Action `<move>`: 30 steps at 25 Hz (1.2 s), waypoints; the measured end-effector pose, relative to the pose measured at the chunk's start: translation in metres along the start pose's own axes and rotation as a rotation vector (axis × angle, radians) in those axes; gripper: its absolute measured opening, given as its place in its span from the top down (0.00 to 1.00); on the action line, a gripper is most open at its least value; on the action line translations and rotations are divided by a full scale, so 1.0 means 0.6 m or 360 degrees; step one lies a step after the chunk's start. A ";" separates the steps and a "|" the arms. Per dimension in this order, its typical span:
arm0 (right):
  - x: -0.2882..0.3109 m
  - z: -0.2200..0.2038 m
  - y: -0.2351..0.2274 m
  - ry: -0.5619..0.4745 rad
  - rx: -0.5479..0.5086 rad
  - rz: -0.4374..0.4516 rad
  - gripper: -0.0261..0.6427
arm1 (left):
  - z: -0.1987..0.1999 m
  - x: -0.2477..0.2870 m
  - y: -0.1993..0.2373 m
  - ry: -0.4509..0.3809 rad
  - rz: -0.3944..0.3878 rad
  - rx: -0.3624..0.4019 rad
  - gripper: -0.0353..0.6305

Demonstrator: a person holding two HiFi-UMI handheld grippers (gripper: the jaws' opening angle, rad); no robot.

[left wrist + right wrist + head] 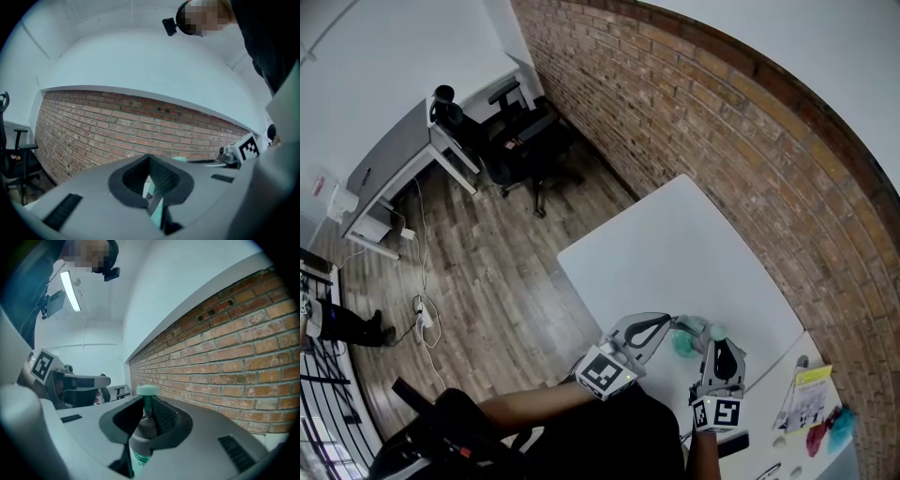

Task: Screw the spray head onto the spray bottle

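Over the table (675,244), right gripper (146,414) pinches the light, probably slick spray bottle (143,431) by its neck, left gripper (152,187) clamps a teal piece (156,212).

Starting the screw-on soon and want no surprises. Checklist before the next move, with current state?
1. Right tongs gripping the spray head: ok. They are shut on its grey collar, and the mint top stands above the jaws.
2. Left tongs gripping: ok. They are shut on a thin teal piece. Which part that is: cannot tell.
3. Spray head upright: ok in the right gripper view.
4. Parts lined up or threads engaged: cannot tell. The tongs hide the joint.
5. Work held over the table: ok. Both tongs are above its near edge.
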State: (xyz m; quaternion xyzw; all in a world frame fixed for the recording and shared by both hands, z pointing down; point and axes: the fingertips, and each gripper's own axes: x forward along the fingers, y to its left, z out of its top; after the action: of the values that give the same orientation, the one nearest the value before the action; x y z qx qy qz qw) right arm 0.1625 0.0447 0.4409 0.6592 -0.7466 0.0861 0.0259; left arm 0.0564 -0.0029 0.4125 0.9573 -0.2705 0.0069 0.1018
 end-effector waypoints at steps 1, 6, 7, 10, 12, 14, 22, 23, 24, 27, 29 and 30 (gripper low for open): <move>0.000 -0.001 0.000 -0.0001 -0.0002 0.0001 0.87 | 0.000 0.000 0.000 0.0000 0.0000 0.0001 0.94; 0.006 -0.005 -0.001 0.0005 -0.0010 0.0006 0.87 | -0.001 0.001 0.004 0.0000 -0.0002 0.0003 0.94; 0.006 -0.006 -0.001 0.0007 -0.0012 0.0009 0.87 | -0.005 0.001 0.003 0.0000 -0.0007 0.0009 0.94; 0.004 -0.012 0.001 0.0009 -0.0020 0.0020 0.87 | -0.004 0.002 0.004 0.0001 -0.0002 0.0001 0.94; 0.003 -0.017 0.002 0.0015 -0.0021 0.0022 0.87 | -0.007 0.003 0.006 0.0008 -0.0004 0.0014 0.94; 0.003 -0.022 0.003 0.0026 -0.0022 0.0021 0.87 | -0.009 0.002 0.007 0.0012 -0.0004 0.0026 0.94; 0.000 -0.026 0.009 -0.0030 -0.0068 0.0040 0.87 | -0.012 0.001 0.011 0.0025 0.0016 0.0011 0.94; -0.001 -0.026 0.009 -0.0039 -0.0072 0.0039 0.87 | -0.012 0.001 0.011 0.0024 0.0018 0.0004 0.94; -0.002 -0.026 0.009 -0.0045 -0.0076 0.0039 0.88 | -0.011 0.002 0.010 0.0021 0.0019 0.0006 0.94; -0.008 -0.026 0.008 -0.0045 -0.0088 0.0038 0.88 | -0.018 0.003 0.008 0.0034 0.0004 0.0049 0.94; -0.011 -0.024 0.006 -0.0046 -0.0092 0.0032 0.88 | -0.014 0.005 0.008 0.0030 0.0013 0.0032 0.94; -0.012 -0.024 0.005 -0.0047 -0.0086 0.0028 0.88 | -0.014 0.005 0.007 0.0029 0.0010 0.0041 0.94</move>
State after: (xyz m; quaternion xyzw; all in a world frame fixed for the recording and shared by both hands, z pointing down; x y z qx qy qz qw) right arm 0.1596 0.0546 0.4540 0.6529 -0.7546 0.0565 0.0320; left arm 0.0572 -0.0064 0.4220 0.9576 -0.2724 0.0193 0.0919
